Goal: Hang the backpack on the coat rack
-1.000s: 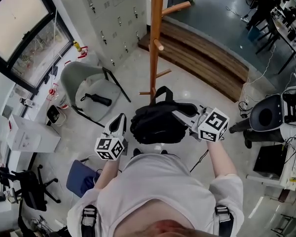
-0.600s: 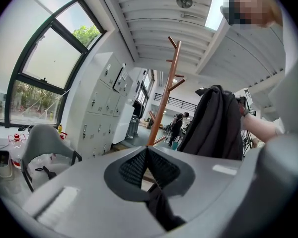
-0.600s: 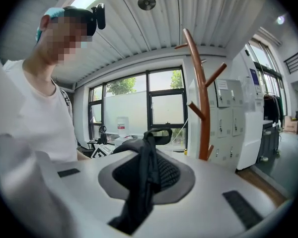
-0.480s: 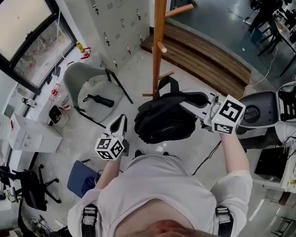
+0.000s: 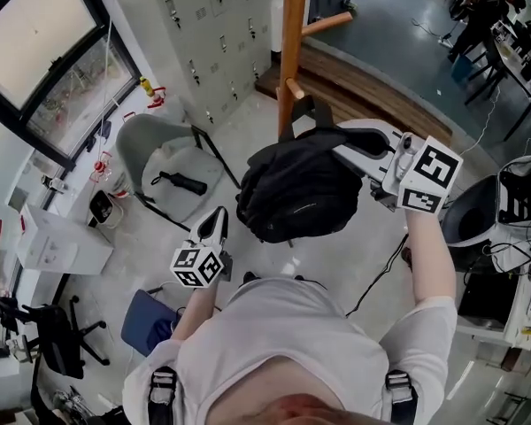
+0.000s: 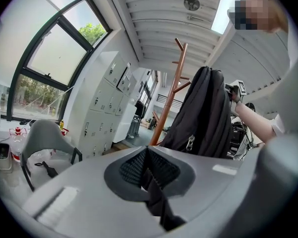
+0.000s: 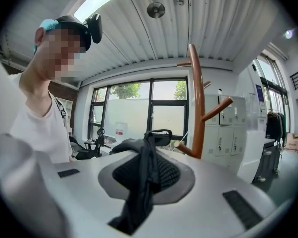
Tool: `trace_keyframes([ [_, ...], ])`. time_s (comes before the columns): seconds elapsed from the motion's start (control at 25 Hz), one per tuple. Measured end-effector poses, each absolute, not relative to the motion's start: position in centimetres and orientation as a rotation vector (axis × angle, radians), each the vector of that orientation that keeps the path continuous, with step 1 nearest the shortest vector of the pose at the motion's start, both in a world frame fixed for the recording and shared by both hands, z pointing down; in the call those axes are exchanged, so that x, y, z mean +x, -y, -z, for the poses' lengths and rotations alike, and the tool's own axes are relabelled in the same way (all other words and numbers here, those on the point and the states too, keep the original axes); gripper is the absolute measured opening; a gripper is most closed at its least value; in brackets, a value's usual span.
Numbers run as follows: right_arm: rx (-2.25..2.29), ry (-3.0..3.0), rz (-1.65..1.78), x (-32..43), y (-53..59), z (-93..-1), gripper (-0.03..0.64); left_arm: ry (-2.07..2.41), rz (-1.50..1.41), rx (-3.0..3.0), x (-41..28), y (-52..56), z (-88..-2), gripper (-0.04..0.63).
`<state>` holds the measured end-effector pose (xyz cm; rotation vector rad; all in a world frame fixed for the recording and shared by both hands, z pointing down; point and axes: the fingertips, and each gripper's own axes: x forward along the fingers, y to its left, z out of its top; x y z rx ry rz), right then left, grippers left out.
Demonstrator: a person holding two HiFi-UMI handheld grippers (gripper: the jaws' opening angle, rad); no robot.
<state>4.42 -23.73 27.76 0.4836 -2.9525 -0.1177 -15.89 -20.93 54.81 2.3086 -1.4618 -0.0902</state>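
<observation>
Head view: you are in the carrying step. Your right gripper [image 5: 341, 138] holds the backpack [image 5: 296, 189] up off the floor, just near of the rack [image 5: 292, 25]. The bag's loop [image 5: 305, 113] sits right beside the low peg [image 5: 293, 88], but I judge it is not yet on it. Your left gripper [image 5: 215, 222] hangs nearer to you and to the left, well apart from the bag.

Left gripper view: the jaws lie together at the tip with only a dark slit between them, and nothing of the bag is in them. The backpack [image 6: 206, 115] hangs ahead to the right, in front of the rack [image 6: 174, 90].

Right gripper view: the jaws are narrow and pinch a black strap [image 7: 148, 182] of the bag, which runs down between the pads. Beyond the tips the loop [image 7: 159, 133] stands up, with a peg end [image 7: 179, 144] just to its right and the pole behind.

The next move, as I read it, calls for carrying the loop far enough to pass over that peg end, then lowering until the peg takes the weight. Keep your grip until then; a loop caught only on the tip could slide off.
</observation>
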Motion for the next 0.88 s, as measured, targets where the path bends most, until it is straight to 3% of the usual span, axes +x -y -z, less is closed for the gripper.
trace_keyframes([
  [0.4, 0.439, 2.976, 0.174, 2.3, 27.7, -25.2, 0.060, 1.460, 0.088, 2.281, -16.4, 22.5, -55.4, 0.011],
  [0.88, 0.523, 2.994, 0.038, 3.3, 30.6, -29.0, 0.060, 1.449, 0.035, 2.293, -15.8, 22.7, -56.5, 0.011],
])
